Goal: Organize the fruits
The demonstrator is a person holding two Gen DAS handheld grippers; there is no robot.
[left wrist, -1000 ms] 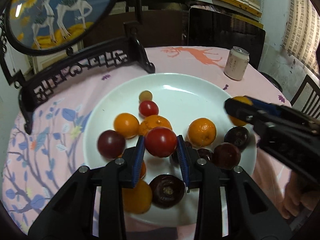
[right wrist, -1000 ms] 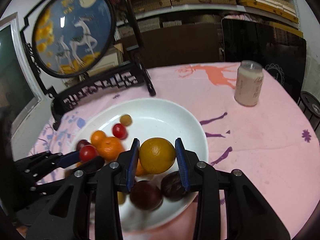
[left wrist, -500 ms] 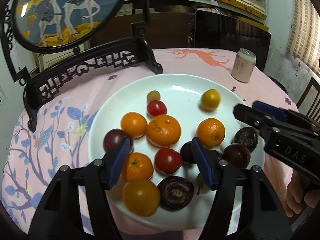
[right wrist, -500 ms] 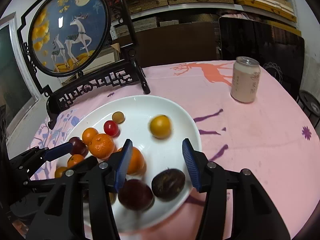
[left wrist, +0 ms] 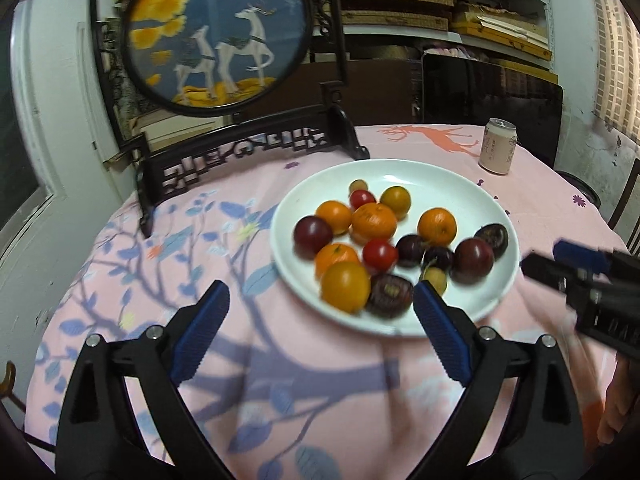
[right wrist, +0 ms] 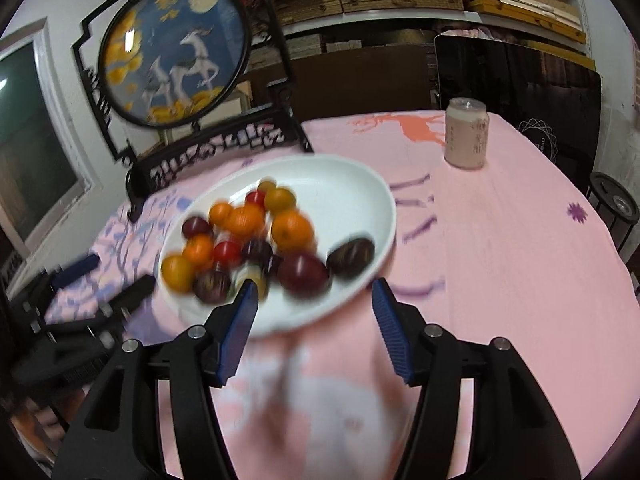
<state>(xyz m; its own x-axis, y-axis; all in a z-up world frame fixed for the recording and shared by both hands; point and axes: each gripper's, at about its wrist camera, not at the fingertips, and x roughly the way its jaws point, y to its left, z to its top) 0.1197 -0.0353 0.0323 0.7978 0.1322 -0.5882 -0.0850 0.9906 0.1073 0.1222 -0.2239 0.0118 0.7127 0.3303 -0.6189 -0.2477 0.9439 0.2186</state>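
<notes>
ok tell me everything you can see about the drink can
The drink can is a slim pale pink can with faint printed markings and a silvery closed-looking top. It stands upright on the pink tablecloth, just past the orange deer print, well apart from the white plate. Nothing touches it.

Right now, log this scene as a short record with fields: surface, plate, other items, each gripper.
surface: round table under a pink tablecloth
plate: white plate holding a pile of orange, red and dark purple fruits
other items: pale can beyond the plate; framed deer screen at the back
left gripper: jaws opening, nothing between them
right gripper: jaws opening, nothing held
</notes>
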